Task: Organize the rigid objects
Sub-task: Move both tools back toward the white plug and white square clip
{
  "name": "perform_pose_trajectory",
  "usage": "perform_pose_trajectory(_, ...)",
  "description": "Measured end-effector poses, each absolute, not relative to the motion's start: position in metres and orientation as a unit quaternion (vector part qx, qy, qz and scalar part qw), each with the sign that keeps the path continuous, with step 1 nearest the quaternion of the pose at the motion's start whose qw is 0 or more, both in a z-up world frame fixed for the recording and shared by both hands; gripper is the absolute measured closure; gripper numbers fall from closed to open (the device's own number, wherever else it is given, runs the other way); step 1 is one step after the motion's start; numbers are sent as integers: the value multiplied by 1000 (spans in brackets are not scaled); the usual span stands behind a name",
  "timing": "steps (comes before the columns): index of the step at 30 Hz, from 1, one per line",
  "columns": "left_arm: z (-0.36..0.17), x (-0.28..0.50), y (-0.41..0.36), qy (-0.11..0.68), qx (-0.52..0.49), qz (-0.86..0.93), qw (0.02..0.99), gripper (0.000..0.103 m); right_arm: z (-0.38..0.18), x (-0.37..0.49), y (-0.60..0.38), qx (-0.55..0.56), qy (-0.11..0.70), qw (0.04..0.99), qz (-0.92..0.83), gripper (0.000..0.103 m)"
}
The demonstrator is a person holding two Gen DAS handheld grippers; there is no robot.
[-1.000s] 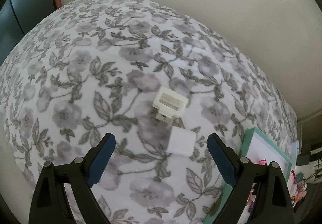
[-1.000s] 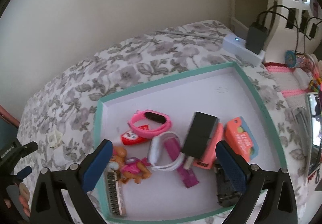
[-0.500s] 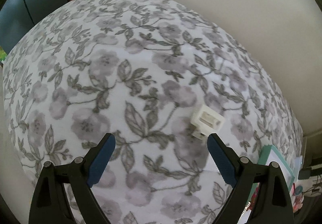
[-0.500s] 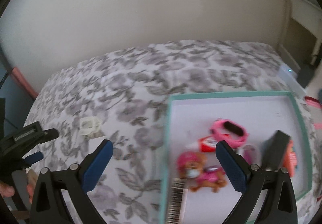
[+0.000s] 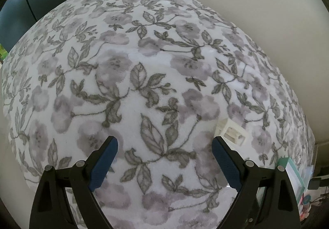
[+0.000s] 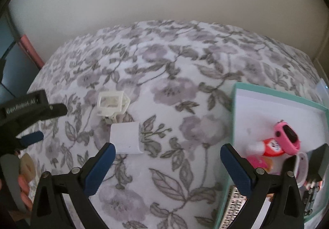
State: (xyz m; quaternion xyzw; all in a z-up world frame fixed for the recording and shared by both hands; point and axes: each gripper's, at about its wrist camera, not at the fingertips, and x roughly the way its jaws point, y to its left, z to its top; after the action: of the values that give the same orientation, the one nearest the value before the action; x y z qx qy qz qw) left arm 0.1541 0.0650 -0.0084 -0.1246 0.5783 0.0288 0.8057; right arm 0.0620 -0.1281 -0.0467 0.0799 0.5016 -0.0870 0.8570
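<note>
Here both grippers, left (image 5: 164, 155) and right (image 6: 167, 160), gape wide and empty. The white block (image 6: 126, 138) lies just ahead of the right gripper's left finger, the frame (image 6: 112, 105) beyond it; closing off-centre could shove the block across the soft blanket (image 6: 174, 89).

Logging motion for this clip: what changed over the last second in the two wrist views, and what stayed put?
The right gripper swung away from the teal tray toward the white block and white frame piece on the floral blanket. The left gripper drifted off those pieces; the frame piece now sits at its right finger. Nothing was grasped or released; both grippers stay open and empty, and the pieces lie unmoved.
</note>
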Motion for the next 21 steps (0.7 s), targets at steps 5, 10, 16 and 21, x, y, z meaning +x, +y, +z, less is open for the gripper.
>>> perform_pose_trajectory(5,-15,160,68,584,-128,31,801,10,-58,71,-122,79,515,850,-78,0)
perform_pose_trajectory(10,-20,165,69,589,-122,32,798,10,-69,78,-118,83,525,844,-72,0)
perform_pose_trajectory(16,-25,171,65,594,-111,23,797,10,-76,86,-109,73,531,842,-62,0)
perform_pose_trajectory(21,-26,174,54,592,-99,7,800,10,-86,93,-103,57,539,839,-57,0)
